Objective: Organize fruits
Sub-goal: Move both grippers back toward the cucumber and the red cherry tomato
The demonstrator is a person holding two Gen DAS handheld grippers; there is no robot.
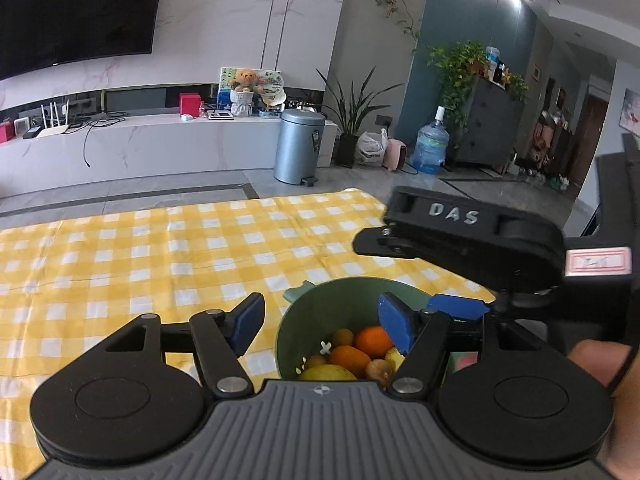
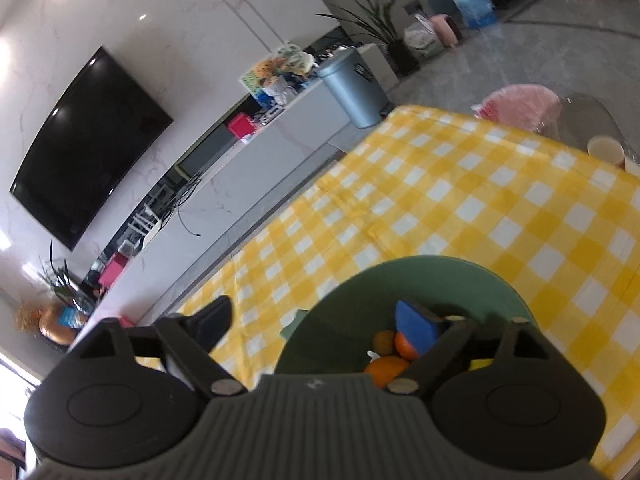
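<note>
A green bowl stands on the yellow checked tablecloth and holds several fruits: oranges, a yellow fruit and small brown ones. My left gripper is open and empty, its fingers straddling the bowl's near left rim from above. The right gripper's body hangs over the bowl's right side. In the right wrist view the right gripper is open and empty above the same bowl, its blue right pad over the oranges.
A pink object and a paper cup sit at the table's far right end. Beyond the table are a grey bin, a water jug, plants and a TV wall unit.
</note>
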